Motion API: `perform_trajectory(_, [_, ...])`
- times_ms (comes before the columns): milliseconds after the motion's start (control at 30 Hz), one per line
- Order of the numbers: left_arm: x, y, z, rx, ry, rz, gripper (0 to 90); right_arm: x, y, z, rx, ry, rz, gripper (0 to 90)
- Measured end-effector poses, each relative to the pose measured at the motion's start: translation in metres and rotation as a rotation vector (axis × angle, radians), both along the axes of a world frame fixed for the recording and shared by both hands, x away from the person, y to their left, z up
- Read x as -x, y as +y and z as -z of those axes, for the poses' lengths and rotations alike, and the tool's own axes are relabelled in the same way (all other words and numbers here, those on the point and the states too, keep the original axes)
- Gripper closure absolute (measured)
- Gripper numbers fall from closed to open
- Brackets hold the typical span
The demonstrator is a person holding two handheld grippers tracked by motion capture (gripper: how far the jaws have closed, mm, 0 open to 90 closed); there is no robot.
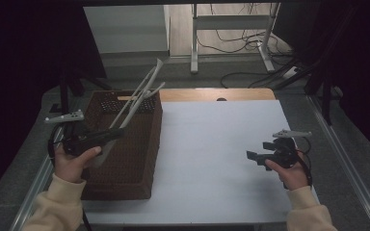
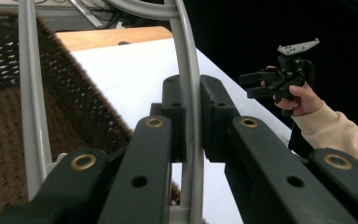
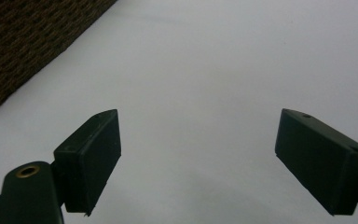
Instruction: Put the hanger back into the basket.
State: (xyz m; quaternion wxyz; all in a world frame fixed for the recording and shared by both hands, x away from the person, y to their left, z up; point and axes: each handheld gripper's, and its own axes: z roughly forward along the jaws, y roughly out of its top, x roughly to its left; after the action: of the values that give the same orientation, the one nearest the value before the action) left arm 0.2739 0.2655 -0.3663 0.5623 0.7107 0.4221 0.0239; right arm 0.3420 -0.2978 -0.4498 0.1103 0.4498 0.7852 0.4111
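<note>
A grey plastic clothes hanger (image 1: 139, 96) slants up and away over a brown wicker basket (image 1: 125, 159) at the left of the white table (image 1: 221, 144). My left gripper (image 1: 118, 132) is shut on one thin bar of the hanger (image 2: 189, 107), with the jaws pinching it from both sides above the basket (image 2: 9, 93). My right gripper (image 1: 256, 150) hovers over the right of the table, open, with nothing between its jaws. In the right gripper view the right gripper (image 3: 198, 154) faces bare white table (image 3: 214, 60), and the basket's wall (image 3: 28, 37) is at top left.
A wooden strip (image 1: 212, 94) runs along the table's far edge. Beyond it are a desk's white legs (image 1: 195, 43) and cables on the floor (image 1: 241, 43). Metal rails (image 1: 351, 163) flank the table. Dark curtains hang at both sides.
</note>
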Motion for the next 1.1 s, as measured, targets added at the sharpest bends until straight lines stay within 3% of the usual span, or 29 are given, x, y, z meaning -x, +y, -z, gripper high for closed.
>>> perform_trajectory(200, [0.0,0.019,0.012,0.0,0.03,-0.034,82.0,0.0,-0.001,0.001,0.001,0.005,0.008,14.4])
perform_trajectory(533, [0.003,0.037,0.023,0.006,0.045,0.017,82.0,-0.001,-0.001,0.003,0.007,0.021,0.018,14.4])
perform_trajectory(1100, [0.01,0.051,0.032,-0.038,0.065,0.049,82.0,-0.002,0.0,0.005,0.009,0.029,0.022,14.4])
